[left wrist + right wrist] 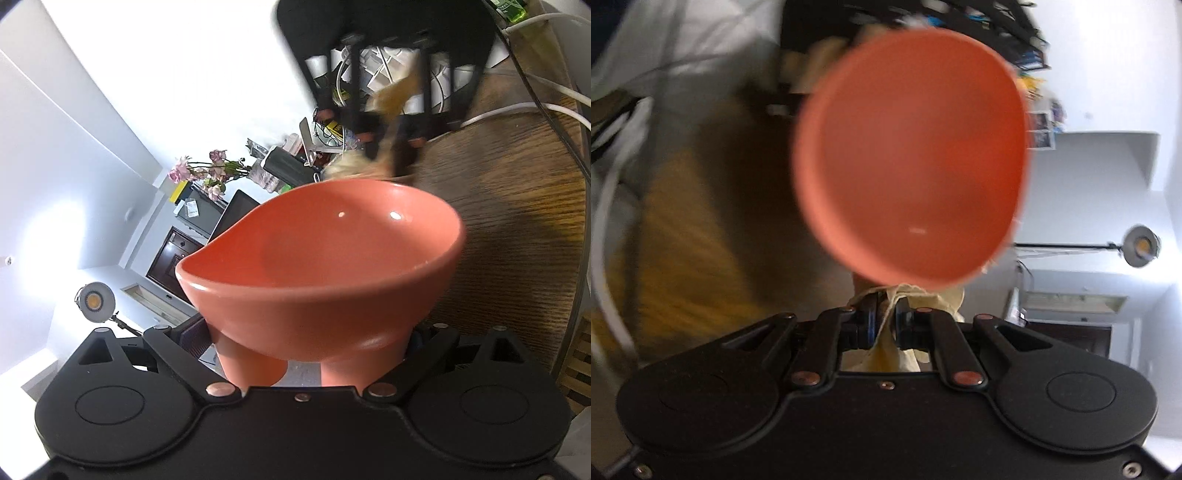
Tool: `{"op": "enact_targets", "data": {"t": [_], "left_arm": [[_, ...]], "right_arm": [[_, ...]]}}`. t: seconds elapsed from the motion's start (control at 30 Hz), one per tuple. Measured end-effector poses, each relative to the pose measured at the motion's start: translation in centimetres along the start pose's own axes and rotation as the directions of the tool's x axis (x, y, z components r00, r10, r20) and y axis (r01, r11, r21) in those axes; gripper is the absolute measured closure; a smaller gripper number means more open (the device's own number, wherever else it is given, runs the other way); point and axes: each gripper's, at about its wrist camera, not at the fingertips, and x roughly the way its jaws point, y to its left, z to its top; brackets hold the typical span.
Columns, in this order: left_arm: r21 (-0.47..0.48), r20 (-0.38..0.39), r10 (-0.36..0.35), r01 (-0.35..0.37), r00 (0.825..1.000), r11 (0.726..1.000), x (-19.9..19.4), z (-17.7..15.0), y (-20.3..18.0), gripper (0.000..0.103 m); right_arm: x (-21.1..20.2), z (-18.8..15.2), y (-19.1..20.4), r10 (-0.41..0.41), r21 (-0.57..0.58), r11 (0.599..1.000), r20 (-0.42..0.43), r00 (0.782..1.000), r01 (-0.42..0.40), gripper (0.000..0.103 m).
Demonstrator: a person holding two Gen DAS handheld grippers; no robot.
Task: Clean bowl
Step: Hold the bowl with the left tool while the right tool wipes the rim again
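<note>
A coral-red bowl [325, 266] fills the left wrist view, tilted with its inside facing up and away. My left gripper [306, 354] is shut on its base; the fingers are mostly hidden behind it. In the right wrist view the bowl [912, 147] hangs in the air, blurred, with its opening toward the camera. My right gripper [886, 317] is shut on a pale yellow cloth [886, 354] just below the bowl's rim. From the left wrist, that cloth [354, 164] shows blurred at the bowl's far rim, under the black right gripper [391, 140].
A dark wooden table [517, 221] lies beyond the bowl, with white cables [554, 92] along its far side. Wilted pink flowers [207, 173], boxes and clutter stand behind. A round studio lamp [1141, 245] is off to one side.
</note>
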Motion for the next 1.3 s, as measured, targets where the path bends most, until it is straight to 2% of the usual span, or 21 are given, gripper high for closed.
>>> {"op": "enact_targets", "data": {"t": [0.17,0.3,0.4,0.47,0.6,0.77,0.93,1.1,1.3], "left_arm": [[0.011,0.001,0.000,0.000,1.000,1.000,0.1,0.1,-0.1,0.008],[0.011,0.000,0.003,-0.003,1.000,1.000,0.2,0.2,-0.2,0.008],[0.020,-0.001,0.005,-0.005,1.000,1.000,0.4,0.3,-0.4,0.008],[0.025,-0.001,0.005,-0.005,1.000,1.000,0.3,0.3,-0.5,0.008],[0.037,-0.003,0.009,-0.008,1.000,0.999,0.1,0.3,-0.5,0.008],[0.027,-0.006,0.008,-0.008,1.000,1.000,0.1,0.2,-0.4,0.008],[0.007,-0.009,0.007,-0.007,1.000,1.000,0.2,0.1,-0.2,0.008],[-0.014,-0.011,0.006,-0.006,1.000,1.000,0.1,-0.1,0.1,0.008],[-0.039,-0.019,0.007,-0.007,1.000,0.999,0.1,-0.3,0.3,0.008]], "right_arm": [[-2.6,2.6,1.6,0.095,-0.054,0.994,0.065,0.993,-0.091,0.094],[-4.8,5.1,0.4,0.093,-0.046,0.995,0.157,0.983,-0.087,0.095],[-6.8,6.2,-1.1,0.052,-0.004,0.999,0.231,0.971,-0.052,0.094],[-7.9,6.9,-2.6,-0.004,0.025,1.000,0.276,0.961,-0.003,0.095],[-7.1,6.7,-6.0,-0.131,0.037,0.991,0.292,0.948,0.125,0.095],[-3.3,5.0,-9.1,-0.230,0.043,0.973,0.209,0.951,0.226,0.094],[1.1,2.5,-9.2,-0.233,0.043,0.972,0.107,0.966,0.230,0.094],[3.4,0.5,-8.5,-0.181,0.039,0.983,0.009,0.983,0.181,0.094],[4.3,-0.3,-5.8,-0.076,0.031,0.997,-0.049,0.996,0.077,0.094]]}}
